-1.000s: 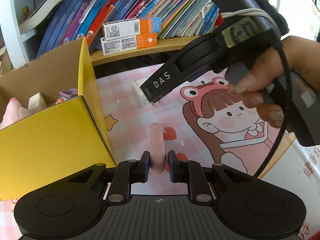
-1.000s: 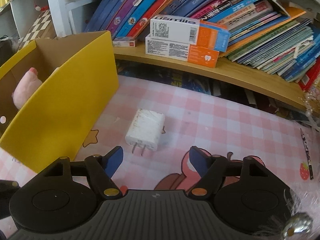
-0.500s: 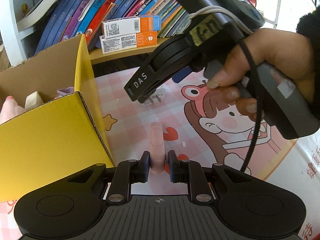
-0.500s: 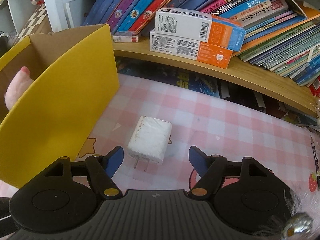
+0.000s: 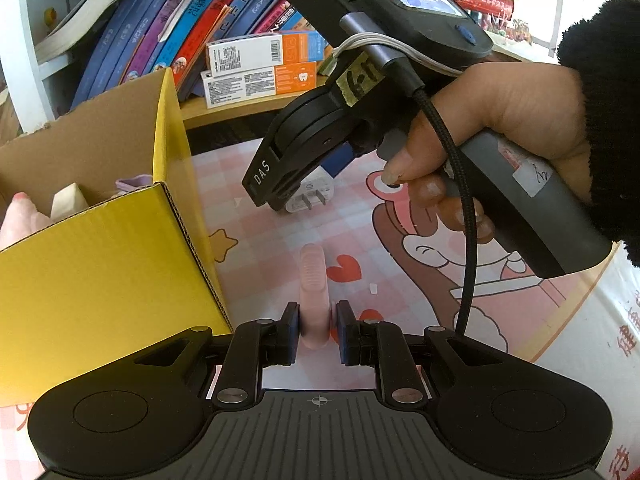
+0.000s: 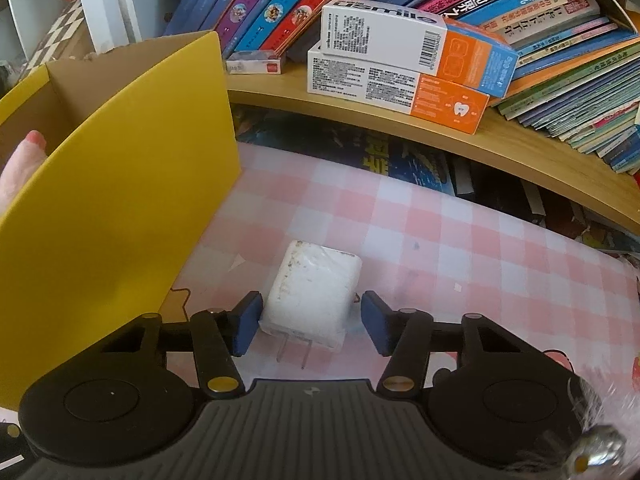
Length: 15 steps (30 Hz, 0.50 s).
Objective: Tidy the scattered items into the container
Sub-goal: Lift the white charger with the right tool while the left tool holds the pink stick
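My left gripper point(image 5: 317, 332) is shut on a slim pink oblong item point(image 5: 313, 284), held low over the pink checked mat beside the yellow cardboard box point(image 5: 100, 272). My right gripper point(image 6: 309, 326) is open, its blue pads on either side of a white plug-in charger point(image 6: 314, 294) lying on the mat, prongs toward the camera. Small gaps show between pads and charger. In the left wrist view the right gripper point(image 5: 280, 176) covers most of the charger point(image 5: 310, 196). The box point(image 6: 120, 200) holds a pink soft toy point(image 5: 20, 220) and other small items.
A wooden shelf point(image 6: 440, 120) behind the mat carries two stacked orange-and-white cartons point(image 6: 404, 68) and leaning books point(image 5: 192, 32). The box's tall wall stands just left of the charger. The mat point(image 5: 400, 272) has a cartoon girl print at the right.
My right gripper has moved forward and down until its open fingers straddle the charger, and the gap has narrowed. My left gripper has stayed put, still holding the pink item.
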Each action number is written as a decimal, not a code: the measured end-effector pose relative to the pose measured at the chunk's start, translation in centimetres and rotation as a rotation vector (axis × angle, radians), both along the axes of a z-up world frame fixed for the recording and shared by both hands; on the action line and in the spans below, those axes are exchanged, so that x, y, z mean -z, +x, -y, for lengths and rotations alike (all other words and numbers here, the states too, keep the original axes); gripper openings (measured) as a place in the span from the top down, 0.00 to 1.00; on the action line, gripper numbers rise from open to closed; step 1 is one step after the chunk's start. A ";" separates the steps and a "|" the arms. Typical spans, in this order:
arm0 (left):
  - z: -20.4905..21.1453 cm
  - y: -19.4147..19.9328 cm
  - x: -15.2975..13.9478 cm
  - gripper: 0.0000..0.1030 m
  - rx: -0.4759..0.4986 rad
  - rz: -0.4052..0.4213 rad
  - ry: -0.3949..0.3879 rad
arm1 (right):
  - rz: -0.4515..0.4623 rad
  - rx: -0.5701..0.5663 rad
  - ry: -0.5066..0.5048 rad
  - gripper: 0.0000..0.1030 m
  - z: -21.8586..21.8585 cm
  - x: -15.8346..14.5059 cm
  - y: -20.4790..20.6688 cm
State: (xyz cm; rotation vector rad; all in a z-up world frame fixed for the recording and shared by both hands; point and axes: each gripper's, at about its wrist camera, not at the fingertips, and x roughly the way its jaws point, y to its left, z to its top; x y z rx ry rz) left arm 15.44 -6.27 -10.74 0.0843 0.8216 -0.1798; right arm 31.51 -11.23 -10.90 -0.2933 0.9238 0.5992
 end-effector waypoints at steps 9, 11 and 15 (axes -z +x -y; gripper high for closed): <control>-0.1 -0.1 -0.5 0.83 0.005 0.001 0.002 | 0.000 -0.013 -0.009 0.54 0.5 -0.2 -0.7; -0.1 -0.1 -0.7 0.83 0.005 0.005 0.003 | 0.001 -0.010 -0.002 0.55 1.0 -0.6 -1.1; -0.1 -0.5 -1.2 0.83 0.008 0.010 0.001 | 0.004 0.011 0.015 0.55 2.6 -1.6 -2.2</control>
